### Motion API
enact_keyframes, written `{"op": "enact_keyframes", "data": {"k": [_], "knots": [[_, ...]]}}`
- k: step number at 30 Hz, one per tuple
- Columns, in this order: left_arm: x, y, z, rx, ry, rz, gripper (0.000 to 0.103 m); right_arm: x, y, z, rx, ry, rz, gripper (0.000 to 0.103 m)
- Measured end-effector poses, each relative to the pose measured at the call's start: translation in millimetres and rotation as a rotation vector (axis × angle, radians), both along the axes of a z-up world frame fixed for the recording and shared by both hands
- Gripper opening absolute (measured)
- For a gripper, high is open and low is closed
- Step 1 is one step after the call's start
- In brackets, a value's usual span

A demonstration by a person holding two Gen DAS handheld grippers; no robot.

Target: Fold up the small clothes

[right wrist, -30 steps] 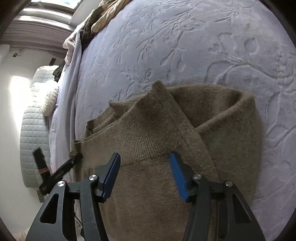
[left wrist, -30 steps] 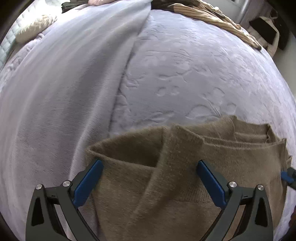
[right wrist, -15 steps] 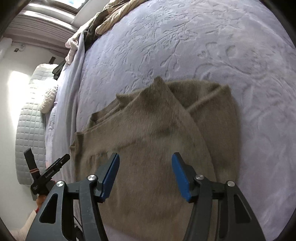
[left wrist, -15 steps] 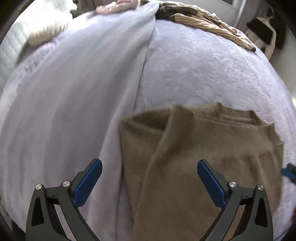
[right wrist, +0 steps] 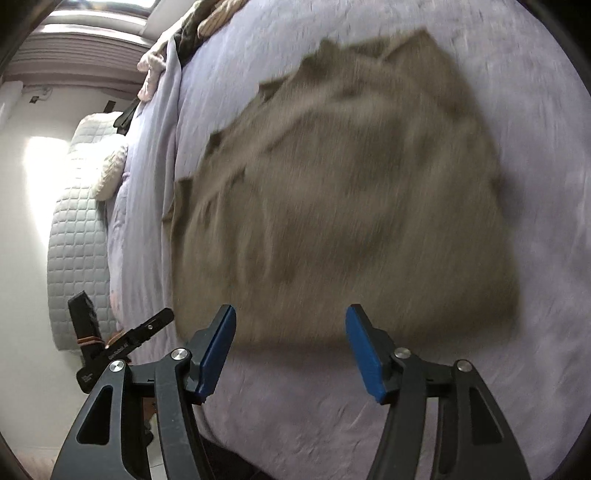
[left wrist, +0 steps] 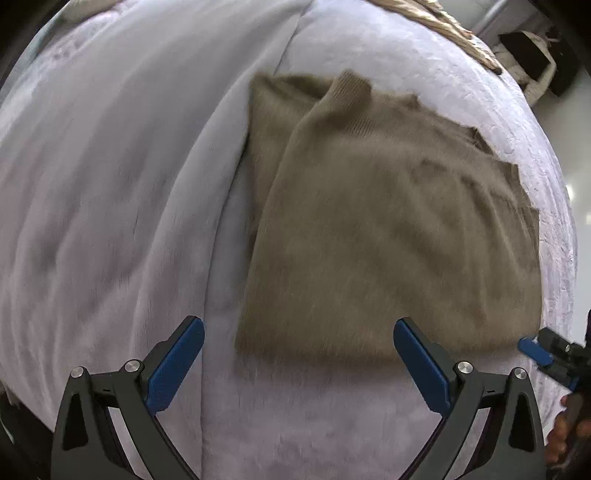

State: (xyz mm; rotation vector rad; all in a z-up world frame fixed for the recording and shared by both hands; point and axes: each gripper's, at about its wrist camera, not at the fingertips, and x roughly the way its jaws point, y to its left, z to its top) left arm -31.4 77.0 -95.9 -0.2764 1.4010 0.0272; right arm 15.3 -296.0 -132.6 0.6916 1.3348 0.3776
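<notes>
Tongs [left wrist: 298,360] and [right wrist: 290,345] of yours both wide, empty, tipped down near the folded brown sweater [left wrist: 388,229]; quilted headboard [right wrist: 77,236] only in the right view.

A bed [left wrist: 369,55] under a lavender embossed cover carries it all. A folded brown sweater [left wrist: 388,229] lies flat on it, a smooth pale blanket [left wrist: 110,166] spreads just beside, and a heap of clothes [right wrist: 207,22] sits at the far edge.
</notes>
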Motion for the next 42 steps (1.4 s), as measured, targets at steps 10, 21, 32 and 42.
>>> {"op": "enact_keyframes", "data": {"k": [10,21,32,42], "knots": [[-39,12,-10,-0.068,0.022,0.067,0.103,-31,47,-25,0.085,0.108,0.019,0.066],[-66,62,-1,-0.165,-0.008,0.172,0.103,-4,143,-53,0.244,0.163,0.078,0.066],[-81,95,4,-0.185,-0.033,0.226,0.103,12,219,-99,0.460,0.268,-0.031,0.053],[-85,105,0,-0.173,-0.028,0.233,0.103,23,241,-75,0.327,0.178,0.097,0.008]]}}
